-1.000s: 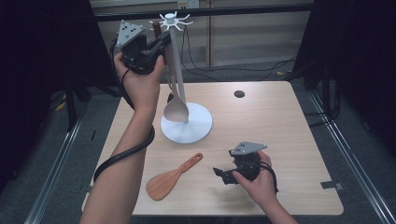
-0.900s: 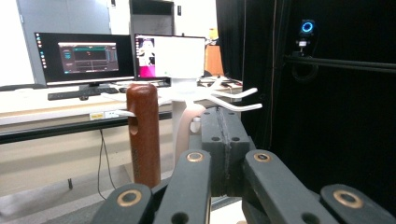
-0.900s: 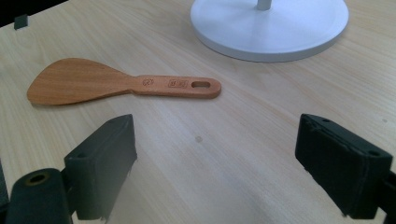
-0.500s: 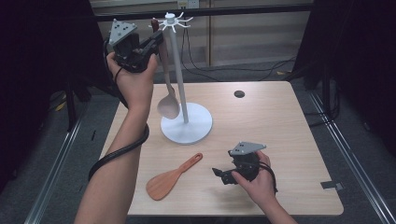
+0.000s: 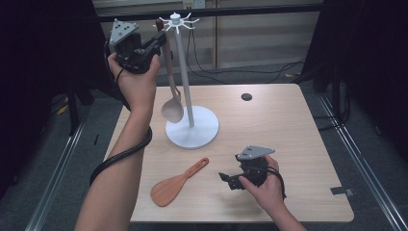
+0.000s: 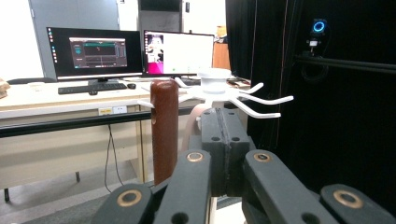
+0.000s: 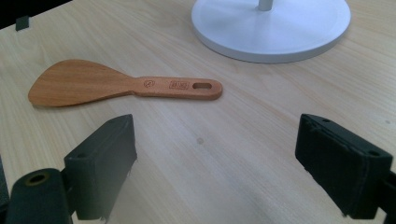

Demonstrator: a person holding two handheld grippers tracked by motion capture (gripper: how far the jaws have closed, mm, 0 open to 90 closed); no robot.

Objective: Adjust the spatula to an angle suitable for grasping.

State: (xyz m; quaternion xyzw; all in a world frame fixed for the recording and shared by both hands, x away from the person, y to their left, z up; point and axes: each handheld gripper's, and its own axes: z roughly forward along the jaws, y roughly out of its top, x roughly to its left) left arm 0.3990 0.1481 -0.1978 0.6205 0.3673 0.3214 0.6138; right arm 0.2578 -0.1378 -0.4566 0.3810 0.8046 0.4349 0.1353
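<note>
High view. The left gripper (image 5: 156, 44) is raised high over the far left part of the bench (image 5: 298, 139), level with the top of the white rack (image 5: 185, 72). Its jaws are closed on the dark upper end of the wooden spoon (image 5: 171, 91). The spoon hangs almost upright just beside the rack's pole, its pale bowl low, above the left side of the round white base and apart from the pole. The handle top sits next to the white hooks at the rack's crown; whether it touches a hook I cannot tell. The right gripper (image 5: 231, 179) rests low near the bench's near edge, right of centre, jaws spread and holding nothing. The wooden spatula (image 5: 175, 184) lies flat towards the near left corner, blade nearest the near edge, handle slanting towards the rack's base. A small dark hole (image 5: 246, 96) sits near the far edge.

Left gripper view. The gripper's jaws (image 6: 225, 140) are pressed together. The spoon's brown handle (image 6: 164, 130) stands upright to the left of them, its top beside the rack's white hooks (image 6: 252, 100). Monitors (image 6: 135, 51) sit on a desk behind.

Right gripper view. The two jaws stand wide apart, bare bench between them. The spatula (image 7: 116, 87) lies beyond them, untouched, handle hole towards the rack's base (image 7: 275, 28).
</note>
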